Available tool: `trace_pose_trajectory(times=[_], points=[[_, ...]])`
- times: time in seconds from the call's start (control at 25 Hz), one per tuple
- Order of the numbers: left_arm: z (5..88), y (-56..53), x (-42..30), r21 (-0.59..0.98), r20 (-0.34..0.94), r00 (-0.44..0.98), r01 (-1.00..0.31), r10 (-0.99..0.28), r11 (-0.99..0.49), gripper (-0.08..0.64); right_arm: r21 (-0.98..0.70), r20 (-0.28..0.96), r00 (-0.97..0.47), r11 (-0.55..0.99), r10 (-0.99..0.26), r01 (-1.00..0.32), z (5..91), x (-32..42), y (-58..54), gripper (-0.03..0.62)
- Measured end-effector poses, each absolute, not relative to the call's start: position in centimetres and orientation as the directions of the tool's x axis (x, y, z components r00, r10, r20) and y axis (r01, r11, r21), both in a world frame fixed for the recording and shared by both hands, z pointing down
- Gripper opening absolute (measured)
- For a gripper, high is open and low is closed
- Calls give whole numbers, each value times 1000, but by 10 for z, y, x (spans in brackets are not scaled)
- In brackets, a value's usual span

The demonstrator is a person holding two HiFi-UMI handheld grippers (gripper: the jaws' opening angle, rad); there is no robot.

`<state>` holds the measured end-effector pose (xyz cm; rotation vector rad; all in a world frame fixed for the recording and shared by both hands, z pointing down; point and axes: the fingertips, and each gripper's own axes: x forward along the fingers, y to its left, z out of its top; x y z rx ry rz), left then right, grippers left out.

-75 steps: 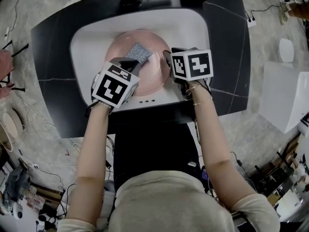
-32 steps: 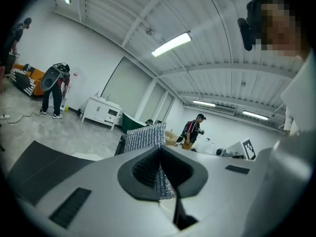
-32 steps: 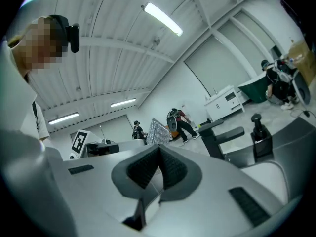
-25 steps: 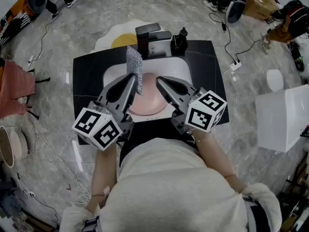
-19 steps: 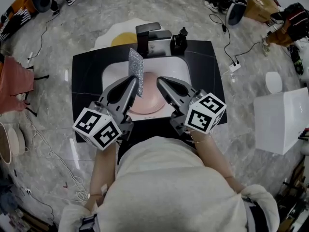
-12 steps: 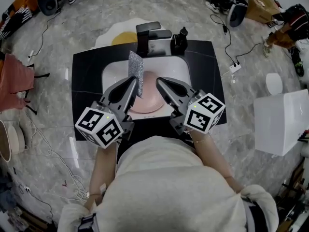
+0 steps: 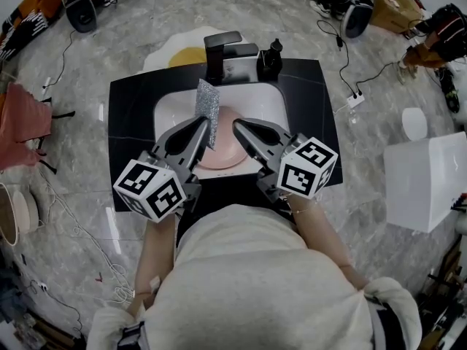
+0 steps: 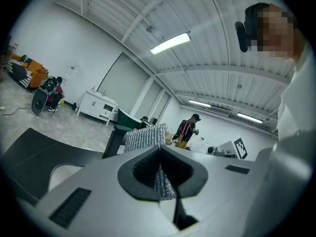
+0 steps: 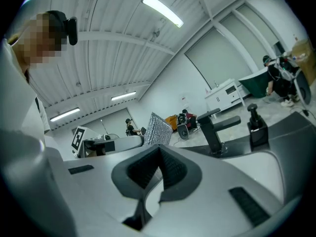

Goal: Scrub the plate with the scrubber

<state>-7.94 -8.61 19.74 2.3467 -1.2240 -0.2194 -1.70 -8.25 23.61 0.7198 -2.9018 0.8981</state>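
- The left gripper (image 7: 203, 125) has its jaws clamped on a silver, glittery scrubber (image 7: 207, 111). The scrubber stands upright out of the jaw tips, with its top towards the faucet.
- In the left gripper view, the left gripper (image 8: 159, 151) pinches the scrubber's (image 8: 145, 138) lower part between its dark pads. Most of the sheet rises free above them.
- The right gripper (image 7: 236, 126) is just to the right of the scrubber and apart from it. Its jaws are pressed together with nothing between them.
- The right gripper view confirms this: the right gripper's (image 9: 159, 154) pads meet, and the scrubber (image 9: 157, 129) shows beyond them to the left.
- A pink plate (image 7: 227, 150) lies flat in the white sink basin (image 7: 166, 111), under and between both grippers. The jaws of both cover parts of its rim.
- From above, the scrubber's lower edge overlaps the plate's far left side. Whether they touch cannot be told.
- Counted: one scrubber, one plate and two grippers, each carrying one marker cube.
- The basin is set in a black counter (image 7: 130, 119).
- One black faucet (image 7: 223, 50) and one dark pump bottle (image 7: 273, 55) stand at the counter's far edge.
- Past the counter, a fried-egg-shaped mat (image 7: 182, 54) lies on the grey marble floor.
- A white box (image 7: 427, 181) sits well apart on the right.
- Cables and a power strip (image 7: 356, 99) trail across the floor.
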Motion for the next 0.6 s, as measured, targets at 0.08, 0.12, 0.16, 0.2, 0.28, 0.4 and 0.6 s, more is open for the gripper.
trace_pose_trajectory(times=[0.08, 0.12, 0.16, 0.2, 0.28, 0.4, 0.6], points=[[197, -86, -79, 481, 74, 588, -729, -806, -488, 25, -527, 148, -890, 727, -431, -440, 234, -16, -83, 6], [197, -85, -79, 479, 74, 588, -729, -806, -488, 25, -526, 147, -888, 726, -435, -443, 233, -16, -83, 6], [198, -85, -79, 478, 74, 588, -729, -805, -489, 25, -524, 149, -886, 725, -439, -447, 232, -15, -84, 5], [198, -86, -78, 478, 75, 589, -729, -804, -489, 25, -521, 155, -884, 723, -442, -453, 232, -14, -84, 5], [200, -86, -78, 480, 78, 593, -727, -801, -491, 25, -520, 158, -883, 723, -443, -456, 234, -14, -85, 5], [200, -85, -77, 474, 79, 601, -725, -796, -500, 25, -531, 152, -885, 719, -440, -449, 235, -14, -86, 5], [202, -84, -77, 471, 80, 607, -722, -791, -507, 25, -531, 168, -887, 718, -431, -450, 240, -14, -86, 6]])
